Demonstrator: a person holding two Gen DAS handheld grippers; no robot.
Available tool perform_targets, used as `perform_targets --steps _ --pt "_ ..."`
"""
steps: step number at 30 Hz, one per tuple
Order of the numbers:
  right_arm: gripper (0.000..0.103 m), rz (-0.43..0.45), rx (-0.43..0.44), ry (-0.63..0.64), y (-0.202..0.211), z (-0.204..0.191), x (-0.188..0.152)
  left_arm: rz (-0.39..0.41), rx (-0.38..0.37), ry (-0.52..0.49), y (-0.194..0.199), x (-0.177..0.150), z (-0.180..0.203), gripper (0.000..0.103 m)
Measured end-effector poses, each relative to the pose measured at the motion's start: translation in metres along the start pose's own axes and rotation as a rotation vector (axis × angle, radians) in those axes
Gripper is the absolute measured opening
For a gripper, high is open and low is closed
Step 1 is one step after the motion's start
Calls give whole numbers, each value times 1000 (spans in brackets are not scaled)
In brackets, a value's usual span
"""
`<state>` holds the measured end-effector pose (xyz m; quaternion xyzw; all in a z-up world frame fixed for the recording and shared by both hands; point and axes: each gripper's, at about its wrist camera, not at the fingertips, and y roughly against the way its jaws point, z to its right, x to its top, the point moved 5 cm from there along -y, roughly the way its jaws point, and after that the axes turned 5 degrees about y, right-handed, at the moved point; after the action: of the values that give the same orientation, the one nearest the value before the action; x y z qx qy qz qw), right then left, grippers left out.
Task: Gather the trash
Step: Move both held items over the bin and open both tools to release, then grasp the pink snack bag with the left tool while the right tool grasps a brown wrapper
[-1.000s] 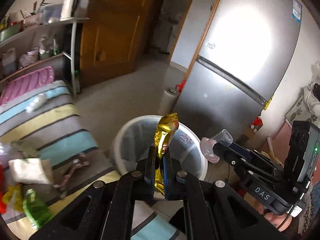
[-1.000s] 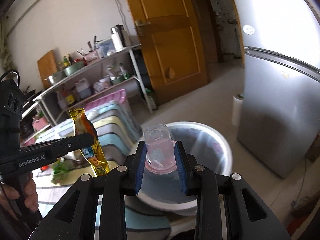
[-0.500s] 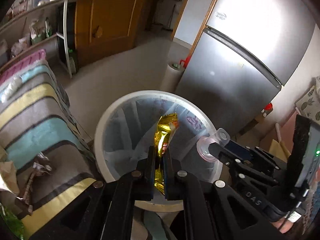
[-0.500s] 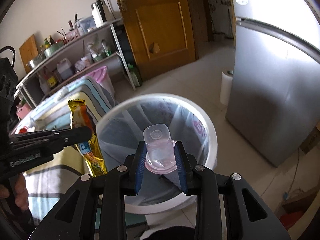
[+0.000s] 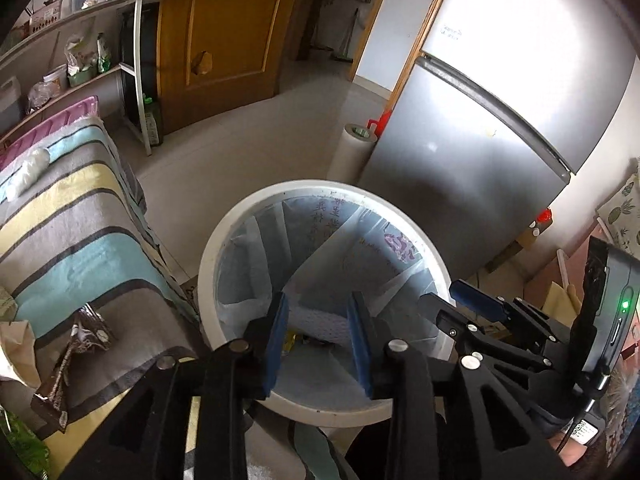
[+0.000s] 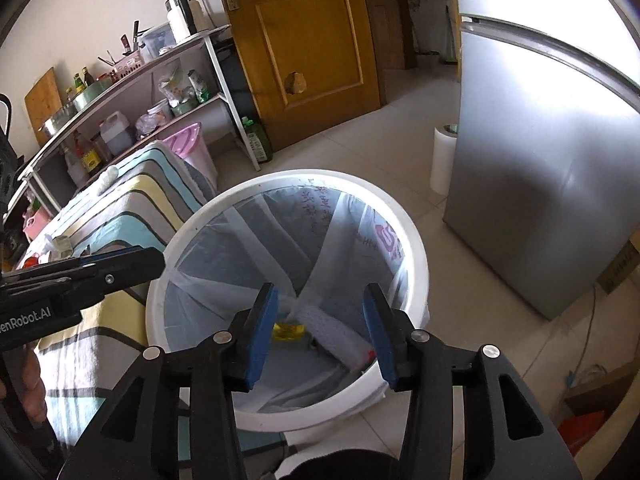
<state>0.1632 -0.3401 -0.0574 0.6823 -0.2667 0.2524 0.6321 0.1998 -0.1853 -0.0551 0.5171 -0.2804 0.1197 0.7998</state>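
A white round trash bin lined with a pale plastic bag stands on the floor below both grippers. My left gripper is open and empty over the bin's mouth. My right gripper is open and empty over the bin too. A yellow snack wrapper lies at the bottom of the bin; a sliver of it shows in the left wrist view. The clear plastic cup is not visible. The right gripper's side shows at right in the left wrist view.
A striped cloth-covered table sits left of the bin with a brown wrapper, white paper and a green wrapper on it. A silver fridge, a paper roll, shelves and a wooden door surround.
Both grippers opened over the bin. The yellow wrapper left my left gripper and the clear cup left my right gripper; the wrapper now lies in the bin.
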Motion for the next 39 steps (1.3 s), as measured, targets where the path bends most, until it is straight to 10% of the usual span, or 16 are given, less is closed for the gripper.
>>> perform_targets --steps 23,39 --pt "50 167 132 109 68 -104 18 235 155 104 129 -23 -89 62" --pt "51 58 298 204 20 -207 16 322 340 327 199 -69 -219 72"
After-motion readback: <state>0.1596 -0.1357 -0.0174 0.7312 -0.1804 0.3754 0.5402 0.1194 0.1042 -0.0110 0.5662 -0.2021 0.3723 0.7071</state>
